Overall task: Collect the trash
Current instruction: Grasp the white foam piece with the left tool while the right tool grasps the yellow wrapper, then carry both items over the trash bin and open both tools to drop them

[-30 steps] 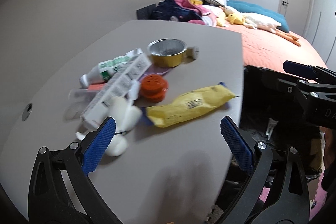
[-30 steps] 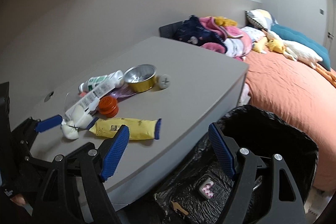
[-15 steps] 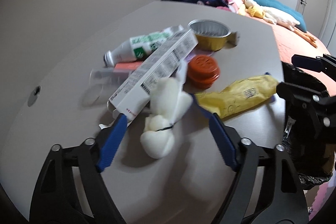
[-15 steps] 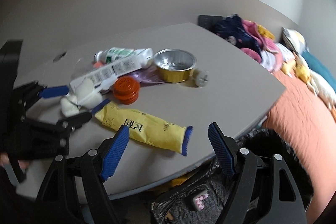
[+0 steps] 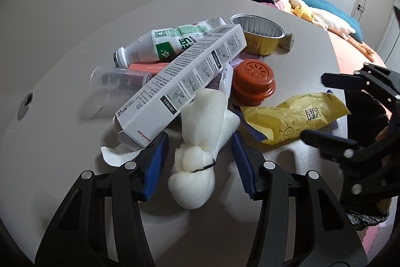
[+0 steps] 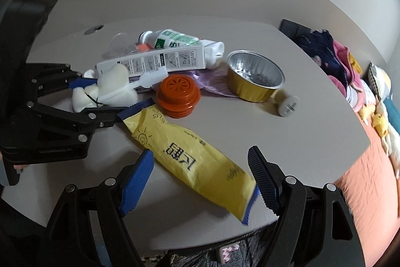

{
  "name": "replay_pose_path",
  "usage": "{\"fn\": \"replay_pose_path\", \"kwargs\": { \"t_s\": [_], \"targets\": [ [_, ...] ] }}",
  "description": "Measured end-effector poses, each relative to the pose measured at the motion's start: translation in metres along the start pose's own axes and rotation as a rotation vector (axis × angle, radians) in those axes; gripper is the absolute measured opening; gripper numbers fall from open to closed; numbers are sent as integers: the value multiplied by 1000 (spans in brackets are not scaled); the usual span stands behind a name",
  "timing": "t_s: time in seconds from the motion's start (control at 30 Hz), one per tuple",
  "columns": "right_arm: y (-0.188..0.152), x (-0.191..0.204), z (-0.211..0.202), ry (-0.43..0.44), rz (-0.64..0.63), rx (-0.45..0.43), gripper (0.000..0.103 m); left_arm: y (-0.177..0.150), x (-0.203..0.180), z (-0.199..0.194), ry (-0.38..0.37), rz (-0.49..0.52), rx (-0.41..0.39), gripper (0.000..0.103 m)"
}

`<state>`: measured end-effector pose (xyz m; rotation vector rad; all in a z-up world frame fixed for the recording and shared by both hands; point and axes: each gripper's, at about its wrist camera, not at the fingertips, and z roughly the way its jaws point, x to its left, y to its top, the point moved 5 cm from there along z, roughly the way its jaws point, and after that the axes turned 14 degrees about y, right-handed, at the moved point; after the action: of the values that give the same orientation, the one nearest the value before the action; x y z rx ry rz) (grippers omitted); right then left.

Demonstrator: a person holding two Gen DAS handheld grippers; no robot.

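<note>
A pile of trash lies on the grey table (image 5: 312, 59). A white tied foam wad (image 5: 200, 147) sits between the fingers of my left gripper (image 5: 197, 162), which is open around it; the wad also shows in the right wrist view (image 6: 105, 89). A yellow snack wrapper (image 6: 195, 157) lies between the fingers of my right gripper (image 6: 200, 177), which is open above it; it also shows in the left wrist view (image 5: 292, 116). Behind are a white carton box (image 5: 185, 81), a white bottle (image 5: 170, 44), an orange lid (image 5: 252, 79) and a foil cup (image 5: 260, 31).
A clear measuring cup (image 5: 117, 84) lies left of the box. A white plastic screw cap (image 6: 287, 104) lies right of the foil cup. A black trash bag (image 5: 367, 121) hangs at the table's right edge. A bed with clothes and pillows (image 5: 325, 14) stands behind.
Both grippers moved in toward the pile. The left one now straddles the foam wad and has narrowed. The right one swung from the trash bag to over the yellow wrapper.
</note>
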<state>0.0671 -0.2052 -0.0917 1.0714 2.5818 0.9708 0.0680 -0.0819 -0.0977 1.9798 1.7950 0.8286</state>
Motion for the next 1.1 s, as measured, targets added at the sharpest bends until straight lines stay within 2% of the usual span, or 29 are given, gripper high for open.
{"fn": "replay_pose_path", "kwargs": {
  "t_s": [0.17, 0.37, 0.43, 0.5, 0.57, 0.63, 0.73, 0.9, 1.1],
  "targets": [
    [2, -1, 13, 4, 16, 14, 77, 1, 3, 1, -27, -20, 1, 51],
    [1, 2, 12, 19, 45, 9, 61, 0, 1, 0, 1, -11, 7, 51],
    [1, 5, 11, 17, 51, 9, 60, 1, 1, 0, 7, -15, 2, 44],
    [0, 7, 11, 17, 52, 6, 58, 0, 2, -1, 12, -20, -2, 30],
    [-1, 10, 9, 19, 58, 1, 51, 1, 3, -1, -9, -31, -1, 22],
    [-1, 11, 7, 22, 69, -8, 42, -1, 4, -2, -11, -41, -2, 21],
    [-1, 13, 2, 31, 87, -29, 38, -4, 7, -5, -11, -59, -5, 21],
    [-1, 16, -16, 30, 144, -110, 38, -6, 15, -19, -12, -85, -29, 21],
    [-4, 21, -37, 36, 192, -162, 38, -5, 16, -38, -26, -96, -64, 21]
  ]
}}
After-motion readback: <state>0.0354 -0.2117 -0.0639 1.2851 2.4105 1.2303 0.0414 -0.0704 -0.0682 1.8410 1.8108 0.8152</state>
